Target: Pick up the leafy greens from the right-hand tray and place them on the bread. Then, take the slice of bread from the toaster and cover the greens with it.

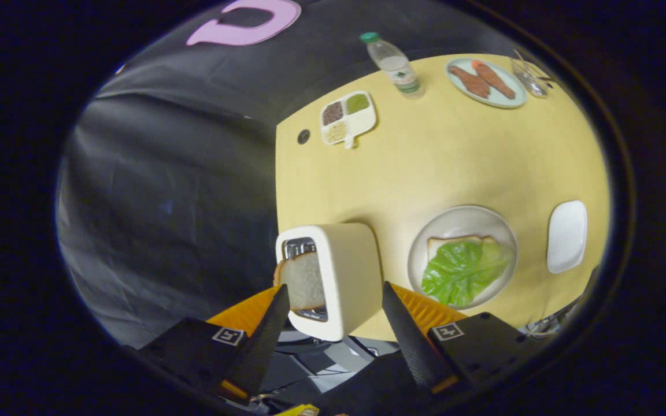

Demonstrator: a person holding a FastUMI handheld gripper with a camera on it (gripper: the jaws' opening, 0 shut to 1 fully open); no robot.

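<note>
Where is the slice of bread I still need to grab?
In the gripper view, the bread slice stands in the white toaster, between the open tongs, left of the plate with lettuce.

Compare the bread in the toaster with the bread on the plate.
The toaster bread stands upright in its slot, bare, between the open gripper fingers. The plate bread lies flat, mostly covered by greens, beyond the fingers. Both are pale slices with brown crust.

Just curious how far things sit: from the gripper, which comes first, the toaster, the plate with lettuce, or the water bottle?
The open gripper has nothing between its fingers.
1. White toaster, between the fingers, bread slice sticking out.
2. Round white plate with green lettuce, just beyond.
3. Clear plastic water bottle, table's far side.
</note>
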